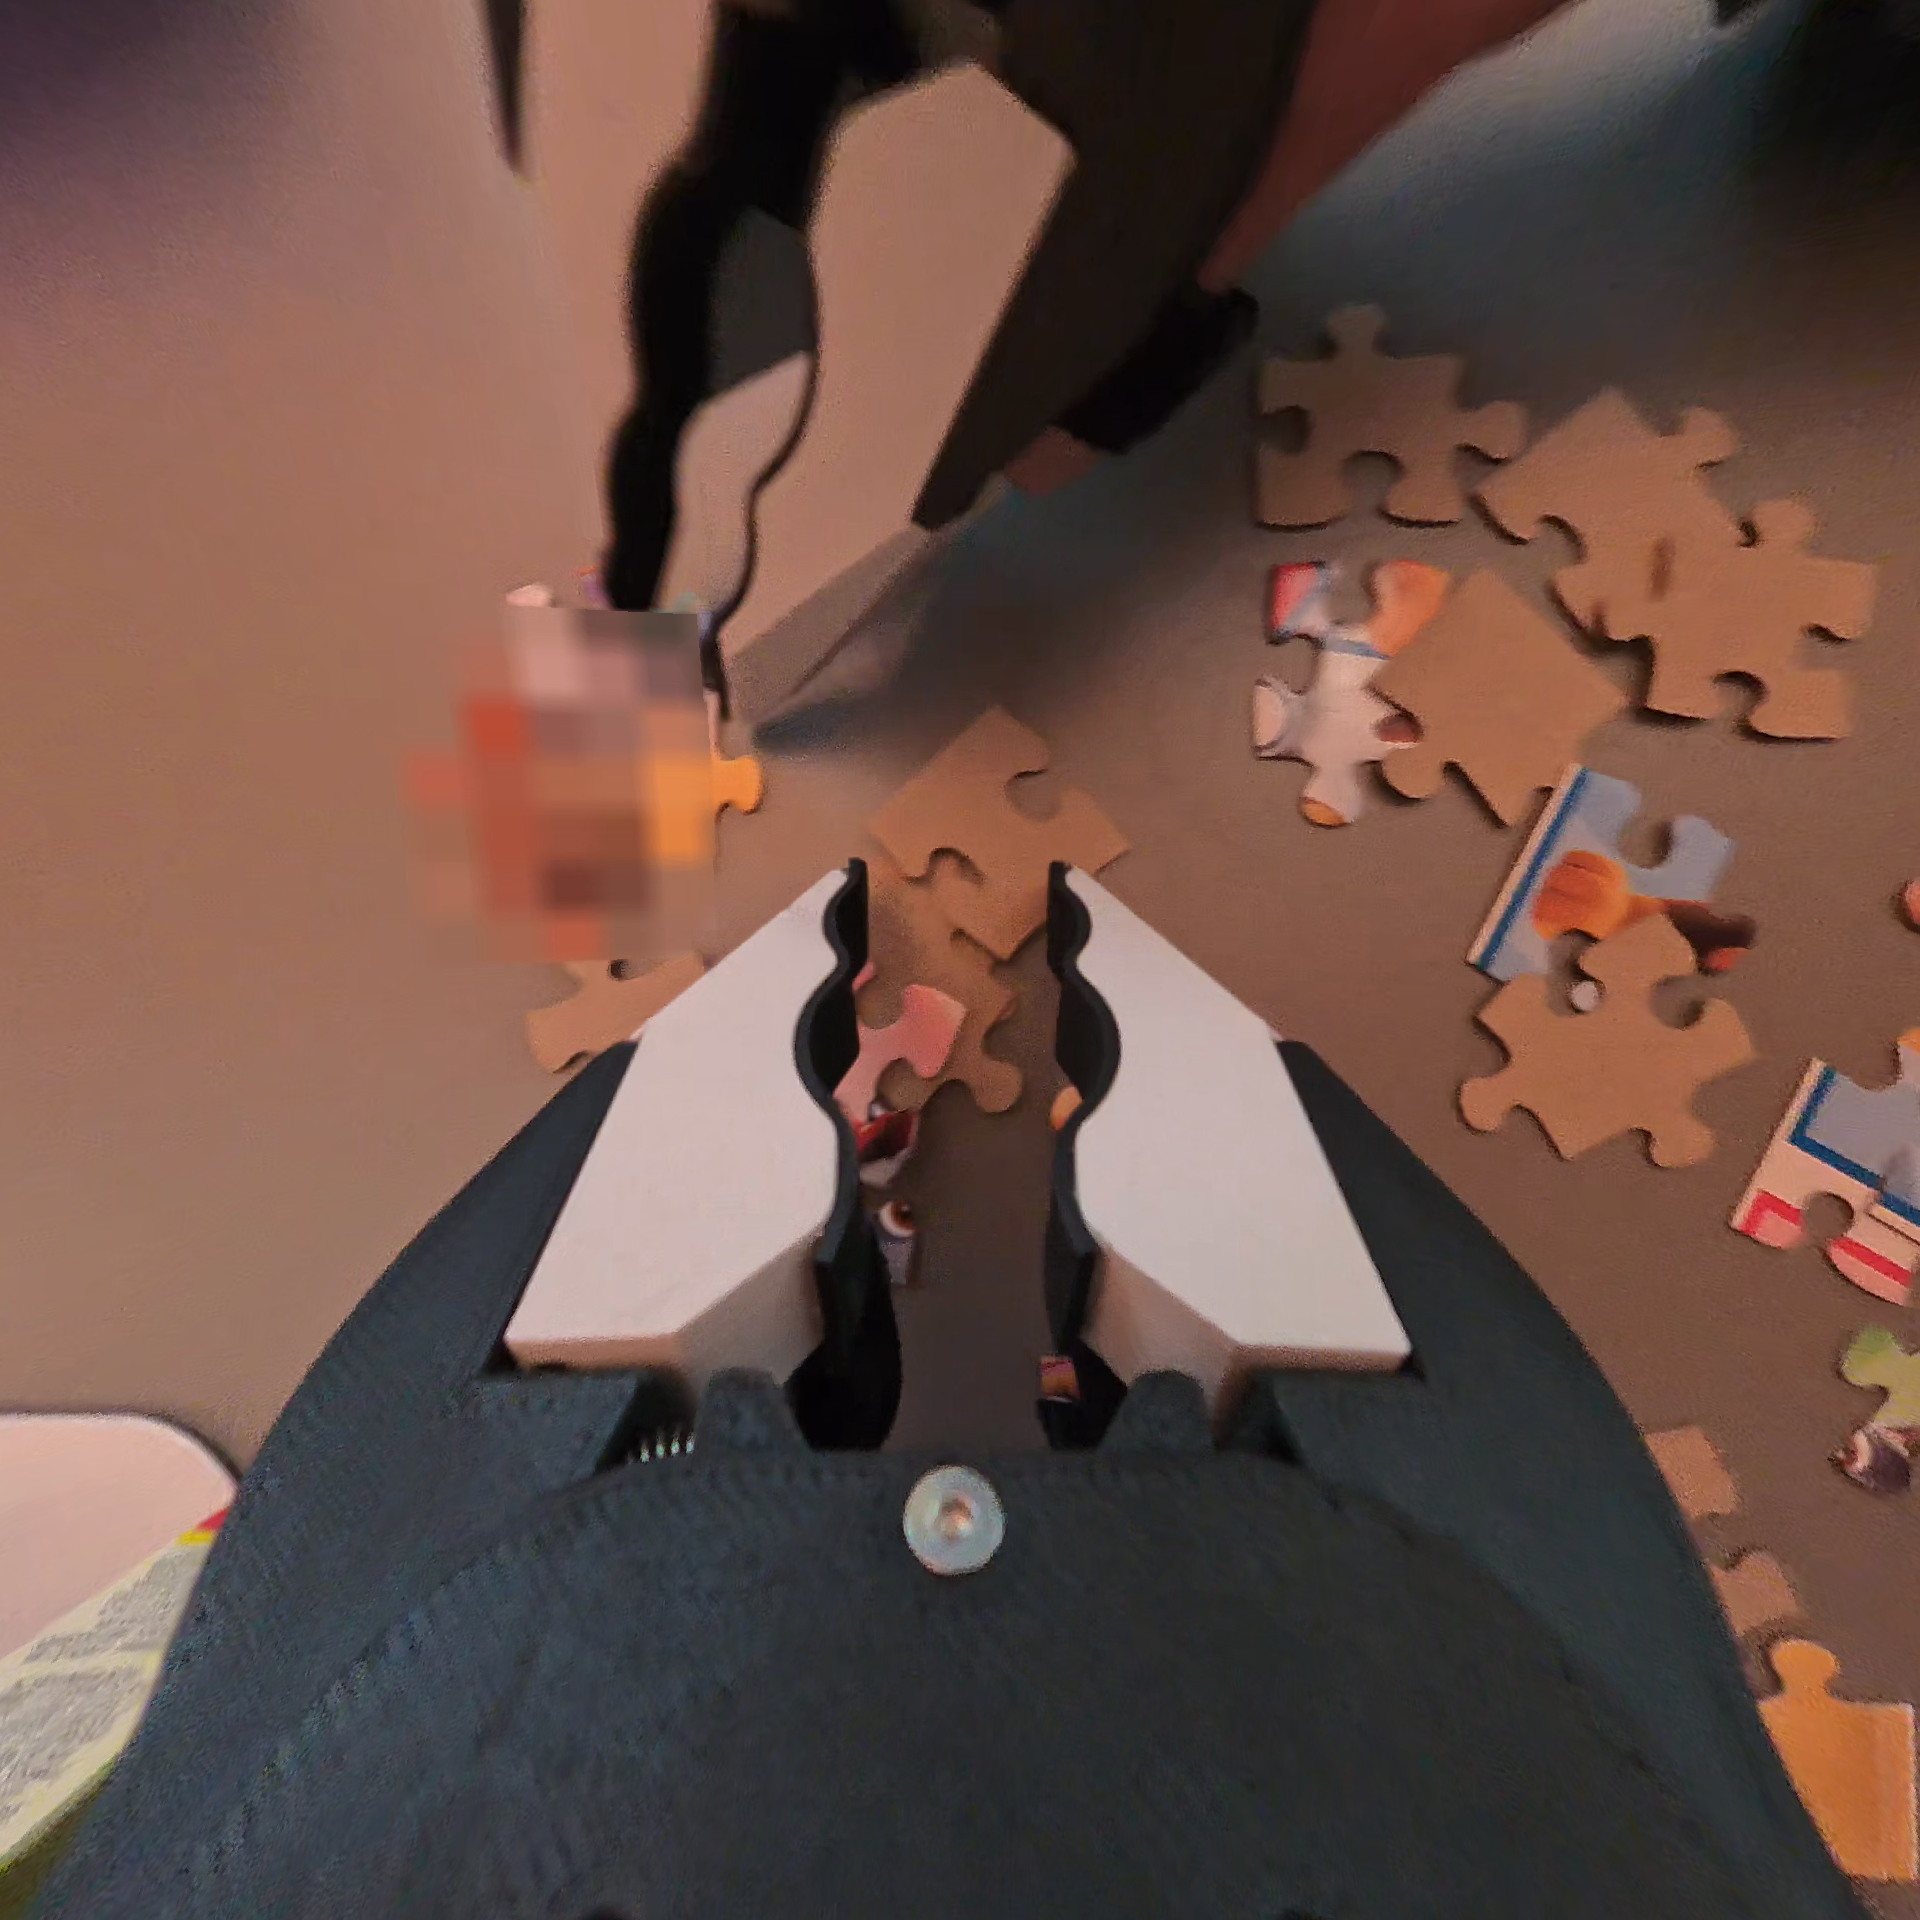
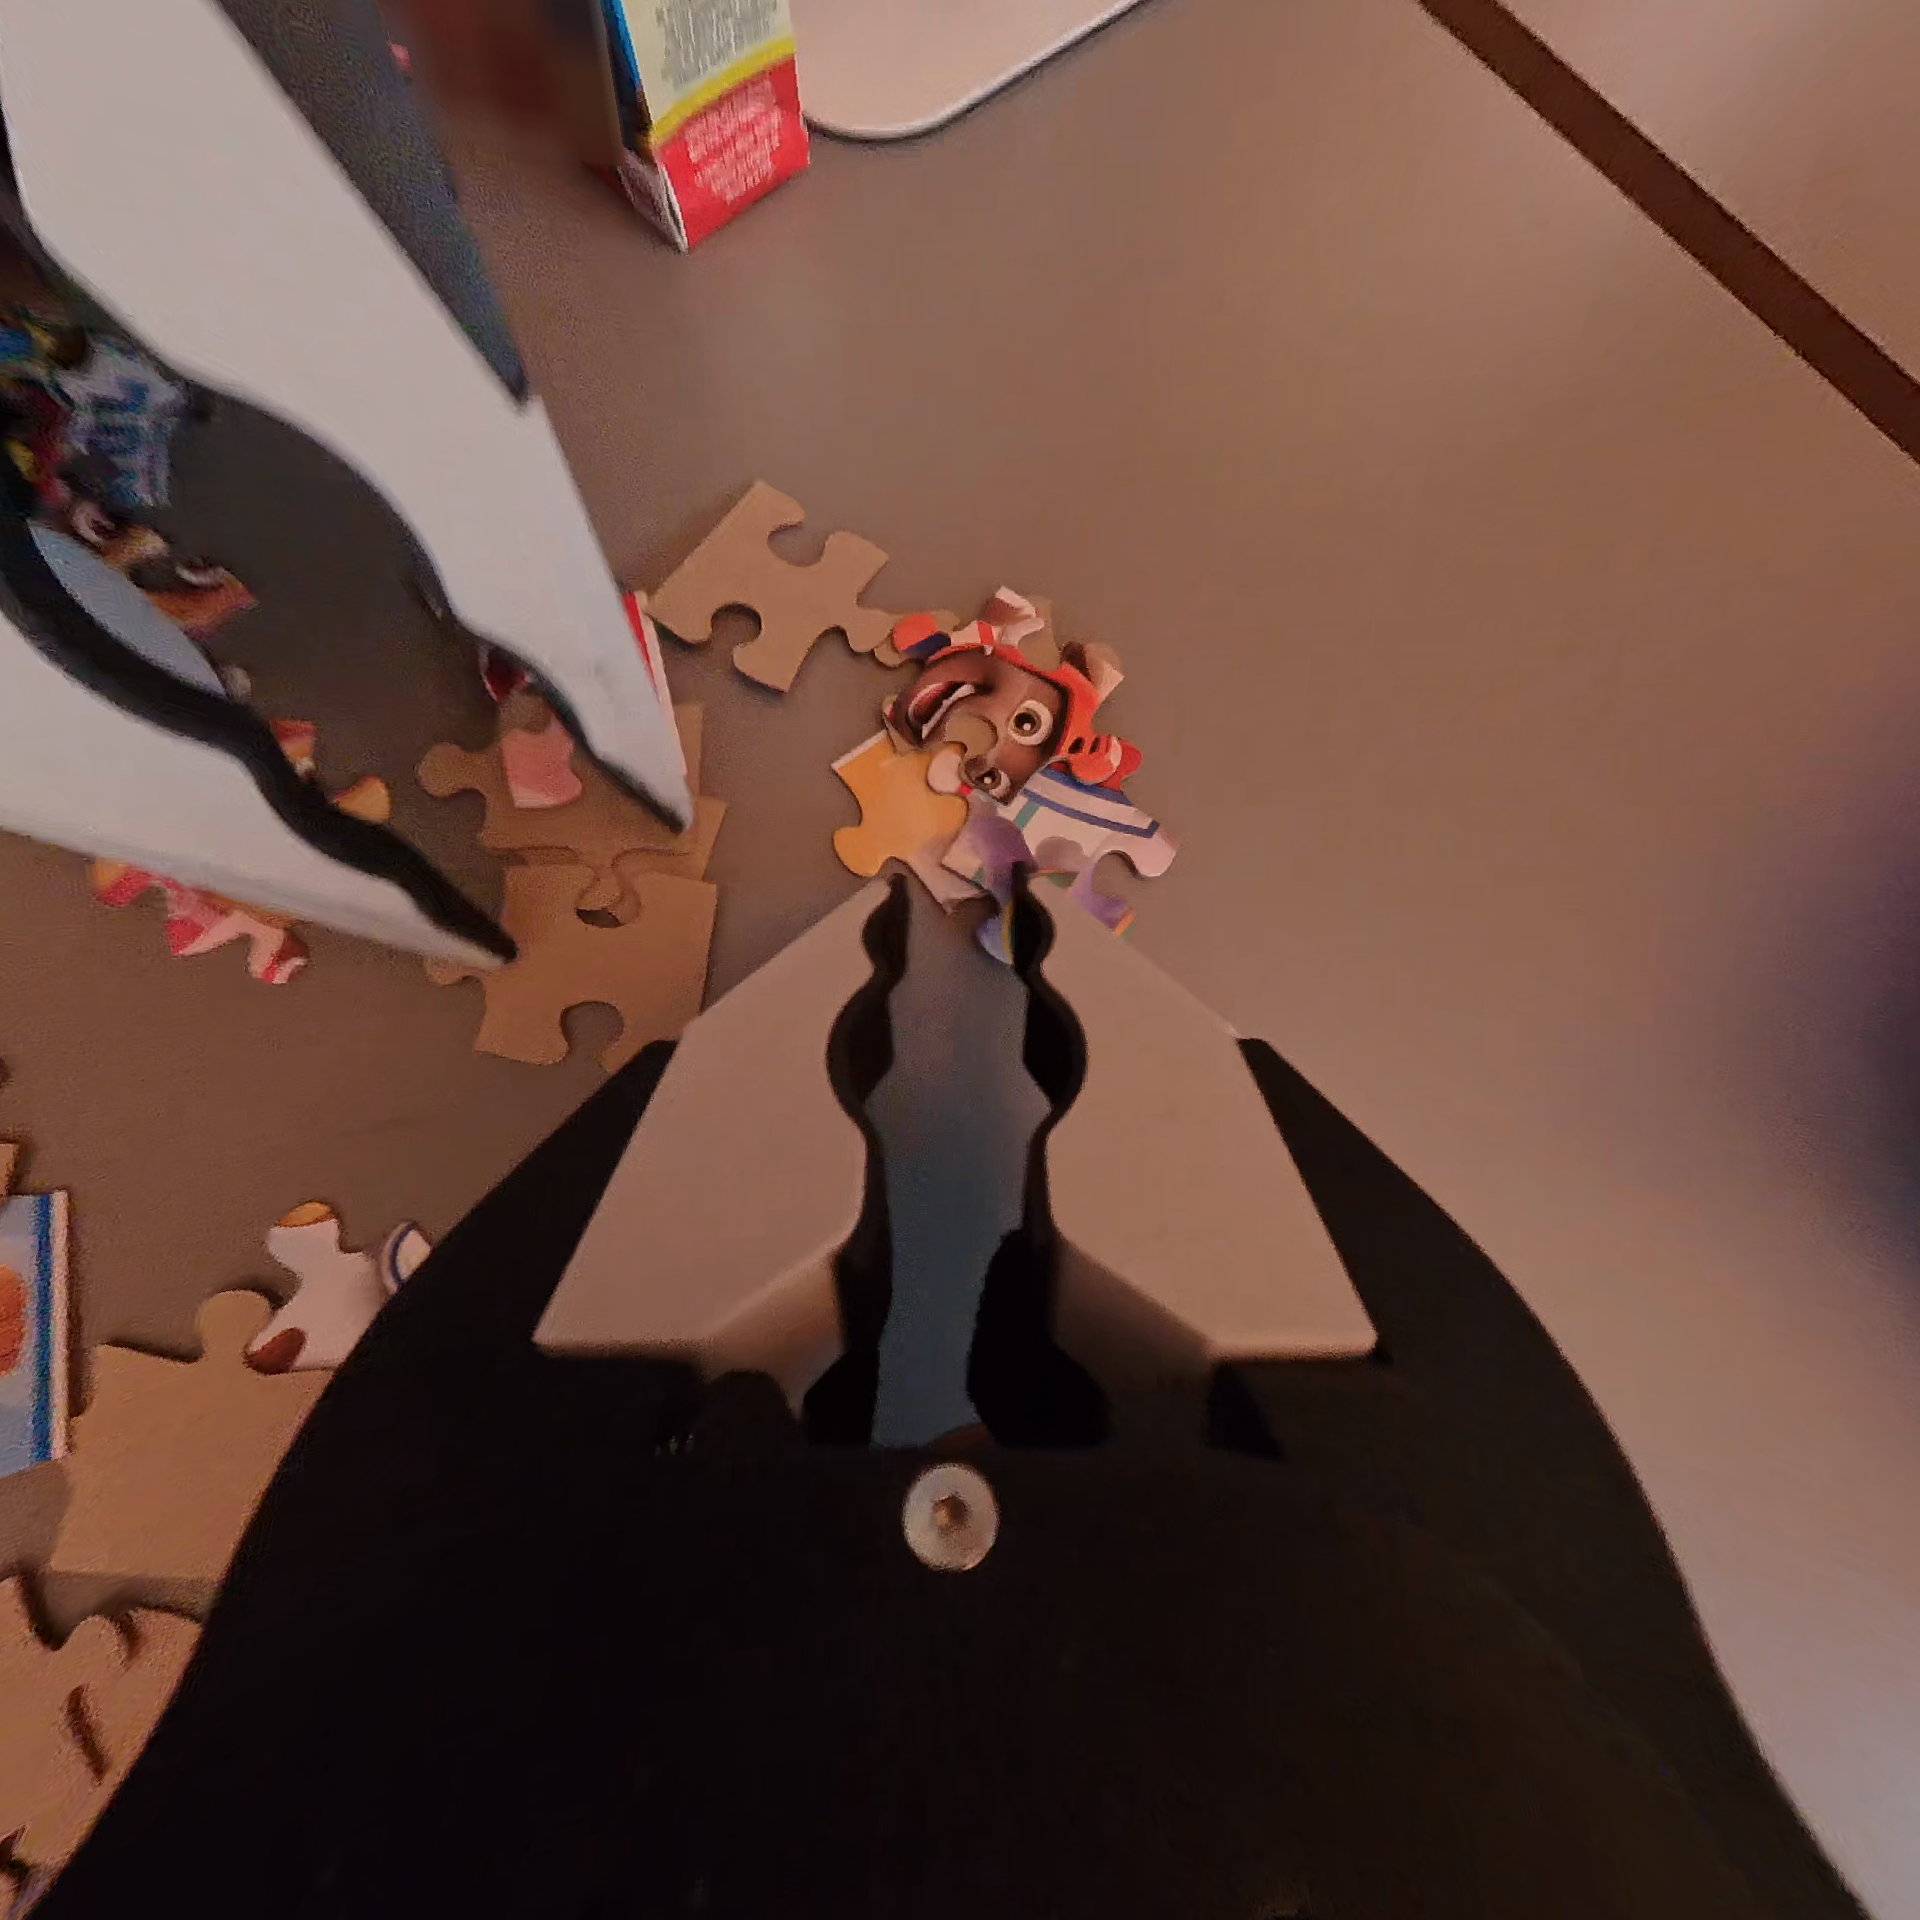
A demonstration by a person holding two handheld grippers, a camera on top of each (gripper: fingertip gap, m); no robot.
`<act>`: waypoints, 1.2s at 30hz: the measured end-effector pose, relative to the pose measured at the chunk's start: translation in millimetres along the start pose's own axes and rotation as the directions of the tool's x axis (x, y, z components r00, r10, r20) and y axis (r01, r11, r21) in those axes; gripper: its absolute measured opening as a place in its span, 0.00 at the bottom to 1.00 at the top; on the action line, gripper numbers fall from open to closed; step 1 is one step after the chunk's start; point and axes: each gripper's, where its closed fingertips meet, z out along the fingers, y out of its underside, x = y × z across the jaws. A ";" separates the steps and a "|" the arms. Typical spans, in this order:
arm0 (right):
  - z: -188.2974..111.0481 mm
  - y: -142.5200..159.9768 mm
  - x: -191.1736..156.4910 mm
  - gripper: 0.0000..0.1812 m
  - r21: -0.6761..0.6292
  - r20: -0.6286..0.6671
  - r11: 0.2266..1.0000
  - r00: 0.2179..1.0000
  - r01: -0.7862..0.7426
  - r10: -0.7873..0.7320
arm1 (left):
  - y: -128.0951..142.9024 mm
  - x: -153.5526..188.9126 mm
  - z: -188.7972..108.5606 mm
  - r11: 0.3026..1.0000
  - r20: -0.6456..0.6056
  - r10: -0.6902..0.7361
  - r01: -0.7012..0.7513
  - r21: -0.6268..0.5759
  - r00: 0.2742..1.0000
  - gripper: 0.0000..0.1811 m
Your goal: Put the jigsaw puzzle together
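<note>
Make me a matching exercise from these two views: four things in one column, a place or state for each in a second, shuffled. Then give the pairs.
Things
1. left gripper
2. right gripper
3. puzzle box
4. joined picture pieces

Places or states
A. stands at the far edge of the table
B. fingers open above face-down brown pieces
C. picture side up, just ahead of the right fingertips
D. fingertips at the edge of the joined cluster

Pairs: 1-B, 2-D, 3-A, 4-C

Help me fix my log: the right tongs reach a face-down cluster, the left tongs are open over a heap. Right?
No: the cluster at the right tongs is face up, per the right wrist view. The left tongs are open over a heap.
</note>
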 end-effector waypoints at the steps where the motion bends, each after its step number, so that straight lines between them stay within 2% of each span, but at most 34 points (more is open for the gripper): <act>1: -6.4 -4.2 0.8 0.14 0.027 0.002 1.000 1.000 -0.005 0.005 | -0.1 4.4 1.6 1.000 -0.012 0.019 -0.019 -0.007 1.000 0.19; 4: -29.2 -10.5 -1.0 0.12 0.071 0.032 0.997 0.999 0.002 -0.004 | -2.3 8.5 8.8 0.999 -0.026 0.035 -0.036 -0.021 0.999 0.19; 6: -35.5 -4.1 -23.0 0.12 0.052 0.181 0.998 0.983 -0.032 0.022 | -4.8 10.0 11.8 0.999 -0.038 0.034 -0.035 -0.019 0.999 0.19; 8: -32.4 11.1 -37.7 0.14 -0.001 0.265 0.999 0.963 -0.052 0.050 | -6.1 10.5 12.8 0.998 -0.018 0.060 -0.060 -0.014 0.998 0.11; 11: -25.2 23.8 -52.5 0.16 -0.052 0.344 0.995 0.934 -0.086 0.099 | -5.9 12.0 12.2 0.995 0.029 0.100 -0.100 -0.003 0.995 0.10; 14: -21.2 21.2 -53.2 0.13 -0.067 0.339 0.994 0.935 -0.090 0.107 | -7.5 17.3 12.5 0.991 0.055 0.134 -0.135 0.023 0.989 0.10; 17: -18.2 20.9 -51.5 0.05 -0.075 0.324 0.992 0.939 -0.100 0.119 | -8.6 24.1 12.9 0.978 0.086 0.200 -0.204 0.042 0.976 0.06; 21: -24.9 18.1 -52.0 0.01 -0.043 0.350 0.994 0.931 -0.098 0.107 | -9.5 21.1 8.8 0.970 0.169 0.227 -0.237 0.047 0.959 0.13; 25: -41.5 4.9 -58.1 0.00 0.050 0.415 0.994 0.908 -0.094 0.065 | -9.1 19.1 1.7 0.969 0.200 0.225 -0.241 0.059 0.953 0.13; 28: -55.6 -1.4 -70.7 0.00 0.131 0.448 0.991 0.892 0.001 -0.060 | -13.0 20.1 -3.0 0.961 0.229 0.240 -0.265 0.085 0.943 0.13; 29: -61.6 -4.0 -77.1 0.00 0.160 0.468 0.987 0.878 0.025 -0.098 | -13.5 15.5 -5.0 0.959 0.268 0.245 -0.274 0.077 0.932 0.19; 30: -65.3 -4.9 -81.1 0.00 0.182 0.470 0.982 0.872 0.054 -0.135 | -12.5 15.4 -5.6 0.954 0.278 0.262 -0.291 0.069 0.924 0.18; 33: -64.6 4.9 -91.7 0.00 0.170 0.471 0.972 0.854 0.160 -0.222 | -10.3 21.6 -2.4 0.944 0.261 0.294 -0.322 0.068 0.919 0.15; 36: -62.2 7.9 -78.3 0.00 0.150 0.438 0.980 0.880 0.132 -0.186 | -4.0 15.1 2.2 0.953 0.266 0.281 -0.300 0.033 0.922 0.17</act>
